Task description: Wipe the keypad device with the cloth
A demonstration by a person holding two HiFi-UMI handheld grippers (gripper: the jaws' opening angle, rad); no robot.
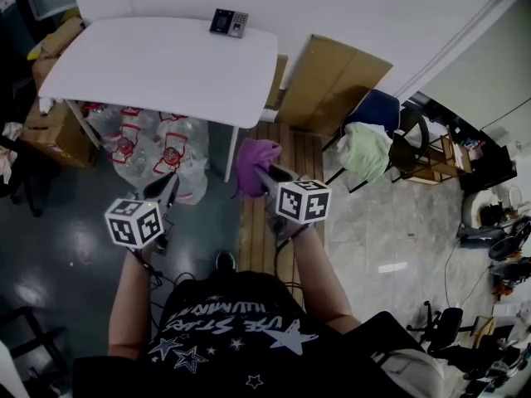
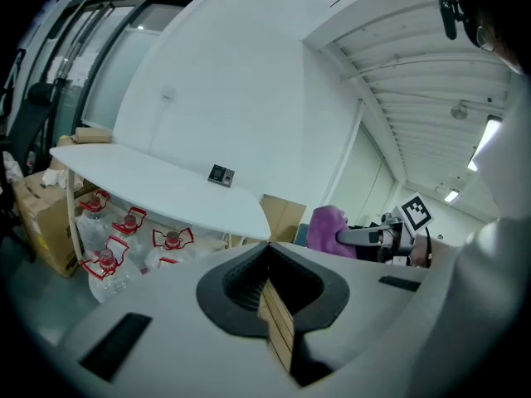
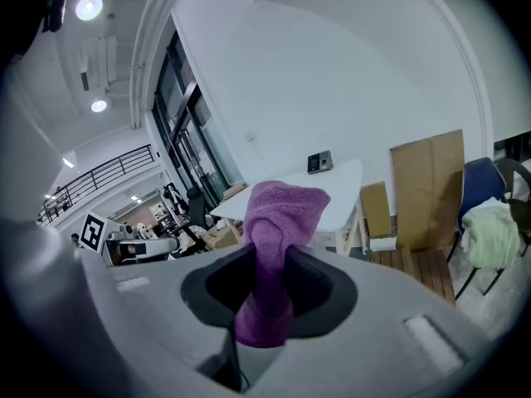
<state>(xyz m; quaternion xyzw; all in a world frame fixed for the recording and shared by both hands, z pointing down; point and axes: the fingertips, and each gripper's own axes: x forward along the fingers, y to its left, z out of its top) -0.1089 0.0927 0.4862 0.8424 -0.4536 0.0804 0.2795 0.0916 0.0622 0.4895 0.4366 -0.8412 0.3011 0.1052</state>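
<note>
In the head view, with 12 o'clock at the top edge, the person is standing at 6 o'clock and extending both forearms forward.

1. The left gripper (image 1: 168,186) is pointing toward 12 o'clock. In the left gripper view its jaws are meeting with nothing between them.
2. The right gripper (image 1: 262,174) is sitting at 3 o'clock of the left one, well apart from it. Its jaws are clamping the cloth (image 3: 280,215), a purple towel. The towel is bunching above the jaw tips and trailing down behind them.
3. A slatted wooden platform (image 1: 286,152) is lying on the floor under the right gripper.
4. Clear water bottles (image 1: 168,151) with red handles are standing on the floor at 11 o'clock, under the near edge of the table (image 1: 149,65).
5. The white table is occupying the 11 to 12 o'clock zone, beyond both grippers.
6. The keypad device (image 1: 228,22) is lying at the table's far edge at 12 o'clock, against the wall. Neither gripper is touching it, and the cloth is well apart from it.
7. Flat cardboard sheets (image 1: 340,81) are leaning on the wall at 1 o'clock.
8. A blue chair (image 1: 377,110) carrying a pale green fabric is standing at 2 o'clock.
</note>
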